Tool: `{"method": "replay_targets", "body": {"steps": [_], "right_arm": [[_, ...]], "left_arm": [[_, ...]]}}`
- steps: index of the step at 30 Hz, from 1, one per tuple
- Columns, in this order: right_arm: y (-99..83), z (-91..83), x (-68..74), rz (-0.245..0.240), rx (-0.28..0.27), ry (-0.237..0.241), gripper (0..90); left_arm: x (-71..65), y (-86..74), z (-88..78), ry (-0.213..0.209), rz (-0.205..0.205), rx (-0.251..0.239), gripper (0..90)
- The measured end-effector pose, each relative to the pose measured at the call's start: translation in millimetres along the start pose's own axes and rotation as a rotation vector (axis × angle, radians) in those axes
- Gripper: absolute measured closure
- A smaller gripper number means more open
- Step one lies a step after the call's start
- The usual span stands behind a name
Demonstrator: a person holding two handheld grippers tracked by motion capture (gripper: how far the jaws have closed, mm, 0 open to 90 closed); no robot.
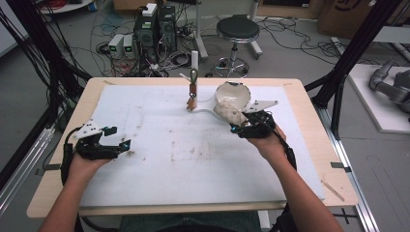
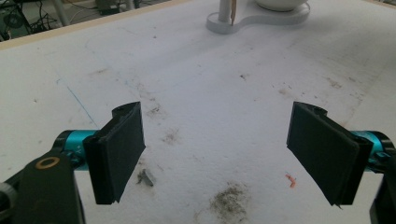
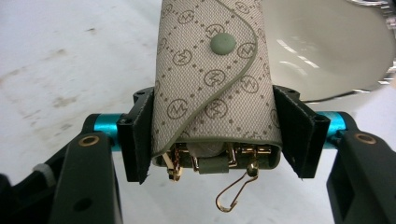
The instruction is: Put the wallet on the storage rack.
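Right gripper [image 3: 212,140], jaws clamping a monogrammed key case [image 3: 215,79] by its sides, is hovering beside the white bowl [image 1: 234,94] near the bench's far edge; left gripper [image 2: 215,154] is idling, jaws spread.

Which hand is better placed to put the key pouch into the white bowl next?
Right. The right gripper is already shut on the key pouch, close beside the white bowl. The left gripper is open, holds nothing, and sits far across the table.

Key pouch [image 3: 212,88] in my right tongs [image 3: 215,135]: repeated circled "M" monogram across fabric. No other text legible.
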State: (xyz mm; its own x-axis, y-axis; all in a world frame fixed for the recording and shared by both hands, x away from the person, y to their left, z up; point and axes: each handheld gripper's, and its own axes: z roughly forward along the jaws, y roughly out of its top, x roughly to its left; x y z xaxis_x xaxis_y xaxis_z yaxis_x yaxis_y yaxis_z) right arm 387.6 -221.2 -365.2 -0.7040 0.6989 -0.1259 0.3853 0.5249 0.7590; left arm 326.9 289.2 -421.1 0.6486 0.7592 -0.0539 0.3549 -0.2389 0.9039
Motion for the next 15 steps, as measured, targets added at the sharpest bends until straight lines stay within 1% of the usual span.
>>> {"method": "replay_targets", "body": {"steps": [4, 5, 11, 12, 15], "right_arm": [[4.1, -1.0, -12.1, 0.01, 0.004, -0.032, 36.6], [5.9, -0.1, -15.4, 0.013, 0.015, -0.042, 36.6], [16.7, 7.3, -28.6, 0.001, 0.046, -0.084, 36.6], [19.6, 9.1, -30.6, -0.003, 0.058, -0.096, 36.6], [26.2, 13.3, -33.2, -0.014, 0.085, -0.111, 36.6]], "left_arm": [[-0.2, 0.0, 0.9, 0.0, -0.001, 0.001, 19.0], [-0.2, -0.1, 1.0, 0.0, -0.001, 0.002, 19.0], [0.6, -0.2, 0.7, 0.0, -0.001, 0.0, 19.0], [0.6, -0.3, 0.7, 0.001, -0.004, -0.002, 19.0], [0.9, -0.5, 0.6, 0.001, -0.004, 0.0, 19.0]]}}
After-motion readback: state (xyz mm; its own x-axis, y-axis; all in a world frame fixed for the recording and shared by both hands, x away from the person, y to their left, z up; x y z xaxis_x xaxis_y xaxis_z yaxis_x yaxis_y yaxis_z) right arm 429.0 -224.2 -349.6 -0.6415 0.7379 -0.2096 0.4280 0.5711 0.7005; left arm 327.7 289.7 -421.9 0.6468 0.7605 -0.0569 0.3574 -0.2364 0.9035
